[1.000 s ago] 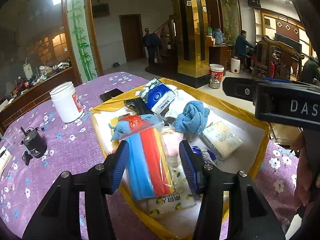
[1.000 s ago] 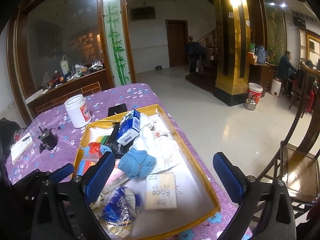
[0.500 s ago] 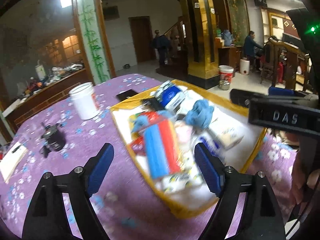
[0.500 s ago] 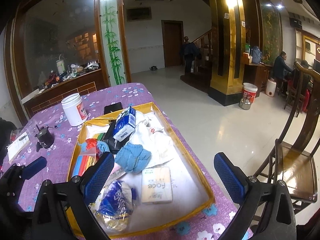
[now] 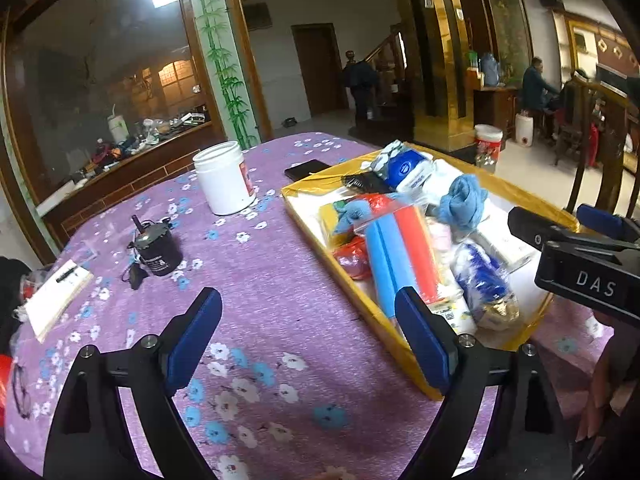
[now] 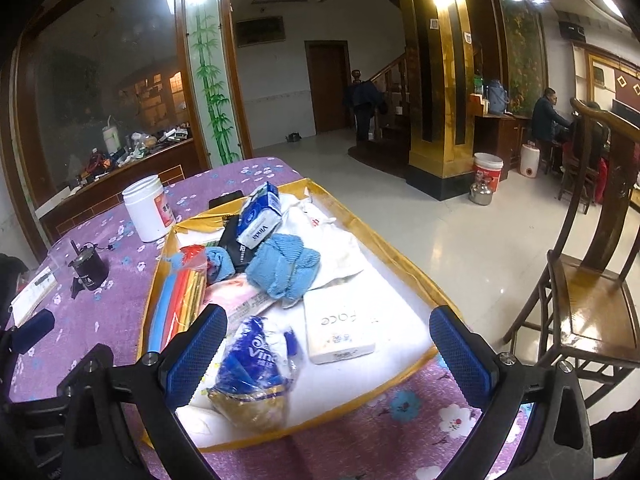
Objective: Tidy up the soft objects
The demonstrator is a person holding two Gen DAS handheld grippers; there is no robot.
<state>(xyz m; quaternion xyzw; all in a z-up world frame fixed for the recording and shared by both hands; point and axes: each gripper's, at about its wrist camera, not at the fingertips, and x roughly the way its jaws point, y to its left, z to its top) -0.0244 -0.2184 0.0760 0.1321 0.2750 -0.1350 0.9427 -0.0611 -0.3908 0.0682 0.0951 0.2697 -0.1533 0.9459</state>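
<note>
A yellow-rimmed tray (image 5: 384,322) (image 6: 400,258) on the purple floral table holds soft goods. A blue and red pack of rolls (image 5: 402,252) (image 6: 176,300) lies along its left side. A blue knitted cloth (image 5: 462,206) (image 6: 286,266), a blue Vinda tissue pack (image 6: 260,222), a white Face tissue pack (image 6: 340,330) and a blue wrapped bag (image 6: 254,364) (image 5: 484,284) lie beside it. My left gripper (image 5: 310,336) is open and empty, over the table left of the tray. My right gripper (image 6: 328,356) is open and empty, above the tray's near end.
A white jar (image 5: 225,178) (image 6: 147,208), a small black pot (image 5: 157,248), a black phone (image 5: 306,168) and a notepad (image 5: 56,298) lie on the table left of the tray. A wooden chair (image 6: 592,300) stands to the right.
My left gripper let go of the blue and red pack, opened wide and drew back to the left off the tray. The right gripper moved slightly nearer over the tray, still open.
</note>
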